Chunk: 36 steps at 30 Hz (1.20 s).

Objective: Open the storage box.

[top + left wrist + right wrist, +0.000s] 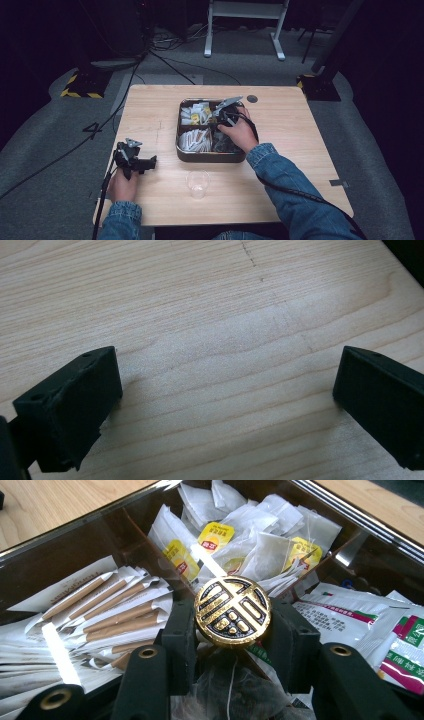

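Gold knob (233, 611) sits squeezed between the right gripper's (233, 630) jaws

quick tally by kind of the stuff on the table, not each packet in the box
compartment box: 1
gold round knob at the box's middle, between the right claw's jaws: 1
clear plastic cup: 1
claws, counting the left claw: 2
total: 5

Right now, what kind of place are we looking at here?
Probably a recording studio or lab, not a kitchen: a light wooden table on grey carpet, black curtains all round, cables across the floor and yellow-and-black striped stand bases.
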Available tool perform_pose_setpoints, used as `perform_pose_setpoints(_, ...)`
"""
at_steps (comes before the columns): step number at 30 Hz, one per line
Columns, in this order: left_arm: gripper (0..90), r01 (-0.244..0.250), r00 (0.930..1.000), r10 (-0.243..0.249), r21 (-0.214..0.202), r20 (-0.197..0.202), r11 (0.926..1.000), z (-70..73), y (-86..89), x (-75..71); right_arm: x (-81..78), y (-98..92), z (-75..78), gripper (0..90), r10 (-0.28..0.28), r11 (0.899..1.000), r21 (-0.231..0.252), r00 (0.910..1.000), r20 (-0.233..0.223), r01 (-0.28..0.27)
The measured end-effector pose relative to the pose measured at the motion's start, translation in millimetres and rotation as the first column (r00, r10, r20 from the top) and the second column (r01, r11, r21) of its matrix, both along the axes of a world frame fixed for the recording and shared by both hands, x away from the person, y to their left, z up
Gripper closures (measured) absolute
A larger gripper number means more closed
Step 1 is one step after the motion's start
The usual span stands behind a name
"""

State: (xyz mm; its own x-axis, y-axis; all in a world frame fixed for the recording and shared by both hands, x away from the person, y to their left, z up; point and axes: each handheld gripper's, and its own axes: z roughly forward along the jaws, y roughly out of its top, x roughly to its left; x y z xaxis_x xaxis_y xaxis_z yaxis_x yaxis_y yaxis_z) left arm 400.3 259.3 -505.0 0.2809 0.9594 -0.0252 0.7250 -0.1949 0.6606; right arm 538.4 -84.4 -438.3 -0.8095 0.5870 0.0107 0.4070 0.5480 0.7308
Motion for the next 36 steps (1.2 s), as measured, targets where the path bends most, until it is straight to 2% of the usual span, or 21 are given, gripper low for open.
perform_pose_setpoints(5,0.0,-0.001,1.0000,0.001,0.000,0.001,1.0000,0.0,-0.2,-0.1,-2.3,-2.5,-3.8,58.0,-0.003,1.000,0.031,0.9997,0.023,0.002)
perform_pose_setpoints(17,0.0,-0.003,1.0000,0.003,-0.003,0.000,1.0000,-0.1,-0.4,0.0,-5.8,0.5,-2.8,58.6,-0.037,0.999,0.030,0.9986,0.038,0.036)
perform_pose_setpoints(22,0.0,-0.005,1.0000,0.005,-0.002,-0.001,1.0000,0.0,-0.5,0.1,-4.8,0.4,-0.6,58.6,-0.032,0.999,0.025,0.9990,0.032,0.031)
perform_pose_setpoints(25,0.0,-0.005,1.0000,0.005,-0.003,-0.001,1.0000,0.0,-0.5,0.1,-4.8,-0.2,4.1,58.6,-0.031,0.999,0.024,0.9989,0.036,0.030)
perform_pose_setpoints(33,0.0,-0.008,1.0000,0.008,-0.003,-0.002,1.0000,0.0,-0.9,0.3,-8.1,-7.8,28.3,58.6,-0.033,0.997,0.068,0.9981,0.051,0.030)
perform_pose_setpoints(36,0.0,-0.008,1.0000,0.008,-0.002,-0.001,1.0000,0.0,-0.9,0.4,-9.1,-9.9,34.5,58.6,-0.029,0.997,0.070,0.9980,0.057,0.025)
